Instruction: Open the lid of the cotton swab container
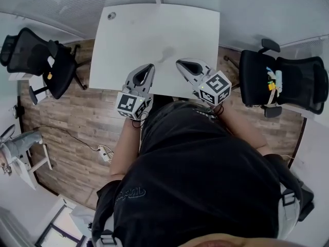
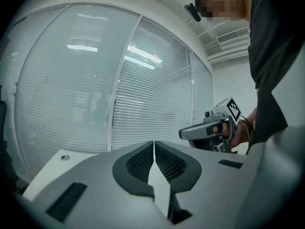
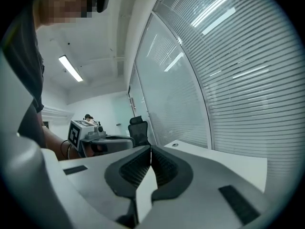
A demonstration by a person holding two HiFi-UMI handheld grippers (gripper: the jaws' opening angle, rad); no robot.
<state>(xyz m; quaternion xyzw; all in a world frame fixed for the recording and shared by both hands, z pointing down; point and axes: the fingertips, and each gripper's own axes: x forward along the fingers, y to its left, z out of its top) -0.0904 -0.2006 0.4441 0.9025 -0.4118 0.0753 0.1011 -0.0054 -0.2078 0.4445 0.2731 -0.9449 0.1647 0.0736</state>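
Note:
No cotton swab container shows in any view. In the head view my left gripper (image 1: 149, 66) and right gripper (image 1: 179, 63) hover side by side over the near edge of a white table (image 1: 154, 30), and nothing lies on the tabletop. Seen from the left gripper view, the left gripper (image 2: 154, 144) has its jaws pressed together with nothing between them, and the right gripper (image 2: 209, 130) is off to its right. The right gripper (image 3: 150, 149) is likewise shut and empty in its own view, with the left gripper (image 3: 97, 140) at its left.
A round cable grommet (image 1: 111, 15) sits at the table's far left corner. Black office chairs stand left (image 1: 41, 60) and right (image 1: 288, 81) of the table on the wood floor. Glass walls with blinds (image 2: 95, 89) rise behind the table.

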